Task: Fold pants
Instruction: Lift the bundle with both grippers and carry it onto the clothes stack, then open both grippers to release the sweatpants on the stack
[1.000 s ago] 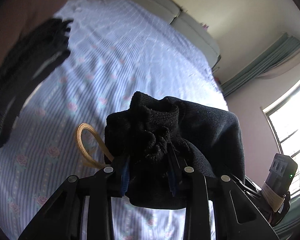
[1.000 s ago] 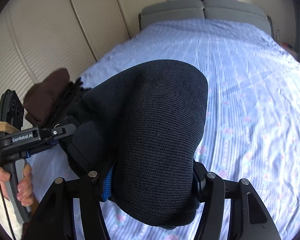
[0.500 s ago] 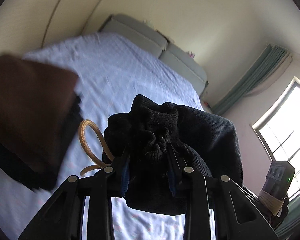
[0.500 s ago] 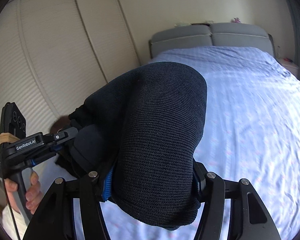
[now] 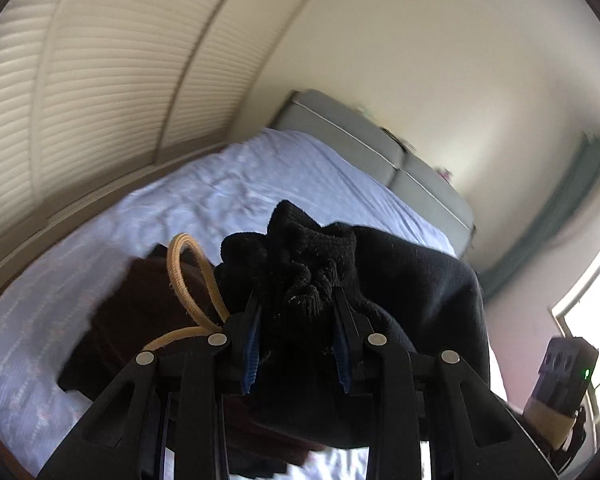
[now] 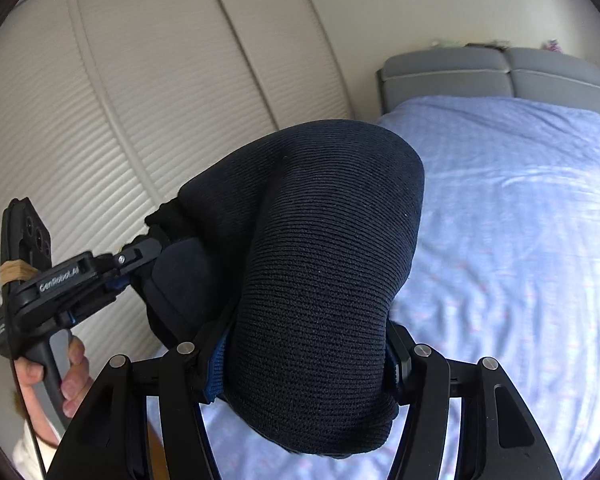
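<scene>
A home bedroom: a bed (image 6: 520, 208) with grey headboard (image 6: 500, 72) beside louvred wardrobe doors (image 6: 140, 100).

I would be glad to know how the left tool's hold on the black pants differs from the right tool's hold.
The left tool pinches a bunched, gathered bit of the pants, with a tan cord looping beside it. The right tool clamps a thick, smooth rounded fold of the pants. Both are shut on the same garment, held above the bed.

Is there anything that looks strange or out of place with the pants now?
The tan drawstring sticks out in a loose loop beside the left gripper, outside the bunched black pants. Nothing looks damaged.
</scene>
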`<state>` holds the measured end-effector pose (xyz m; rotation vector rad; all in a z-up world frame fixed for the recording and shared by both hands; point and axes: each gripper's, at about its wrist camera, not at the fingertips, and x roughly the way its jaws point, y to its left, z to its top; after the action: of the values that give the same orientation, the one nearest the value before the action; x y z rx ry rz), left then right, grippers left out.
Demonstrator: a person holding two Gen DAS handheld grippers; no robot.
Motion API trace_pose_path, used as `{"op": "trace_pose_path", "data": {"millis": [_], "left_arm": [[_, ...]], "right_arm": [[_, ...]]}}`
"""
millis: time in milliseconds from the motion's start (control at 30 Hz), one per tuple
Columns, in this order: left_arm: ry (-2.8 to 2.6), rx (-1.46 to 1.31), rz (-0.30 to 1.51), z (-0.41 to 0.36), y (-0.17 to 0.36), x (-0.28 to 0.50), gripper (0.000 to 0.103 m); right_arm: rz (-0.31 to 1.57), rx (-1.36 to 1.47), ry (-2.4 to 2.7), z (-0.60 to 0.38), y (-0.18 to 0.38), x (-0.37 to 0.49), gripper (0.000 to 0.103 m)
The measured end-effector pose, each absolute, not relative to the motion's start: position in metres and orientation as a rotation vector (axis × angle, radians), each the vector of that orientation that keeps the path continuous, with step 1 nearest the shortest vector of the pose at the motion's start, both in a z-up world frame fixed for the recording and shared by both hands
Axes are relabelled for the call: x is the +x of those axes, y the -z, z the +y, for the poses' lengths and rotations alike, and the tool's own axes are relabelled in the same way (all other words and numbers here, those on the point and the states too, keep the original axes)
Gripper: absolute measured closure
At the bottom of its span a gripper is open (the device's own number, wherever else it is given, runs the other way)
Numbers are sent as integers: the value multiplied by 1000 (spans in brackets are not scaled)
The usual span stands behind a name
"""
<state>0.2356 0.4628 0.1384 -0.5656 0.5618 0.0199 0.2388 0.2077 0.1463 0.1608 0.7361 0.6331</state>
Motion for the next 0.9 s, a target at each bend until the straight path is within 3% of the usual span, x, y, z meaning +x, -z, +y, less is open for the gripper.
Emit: {"op": "trace_pose_path", "data": {"millis": [300, 400, 467, 600, 767, 900], "left_arm": [[-87, -610, 602, 536, -97, 261, 73], [-82, -590, 650, 542, -80, 268, 72], [-108, -548, 681, 544, -71, 267, 68], [-207, -502, 673, 555, -73, 257, 52], [-316, -469, 627, 563, -90, 231, 50], [-309, -374, 568, 537, -113, 207, 29]], "right_arm": [[820, 180, -638, 281, -99, 272, 42], [881, 194, -632, 283, -82, 278, 36], [903, 198, -616, 281, -76, 286, 28], [867, 113, -592, 283, -83, 284, 17], [767, -27, -563, 291, -108, 265, 16], [696, -119, -580, 288, -137, 234, 16]]}}
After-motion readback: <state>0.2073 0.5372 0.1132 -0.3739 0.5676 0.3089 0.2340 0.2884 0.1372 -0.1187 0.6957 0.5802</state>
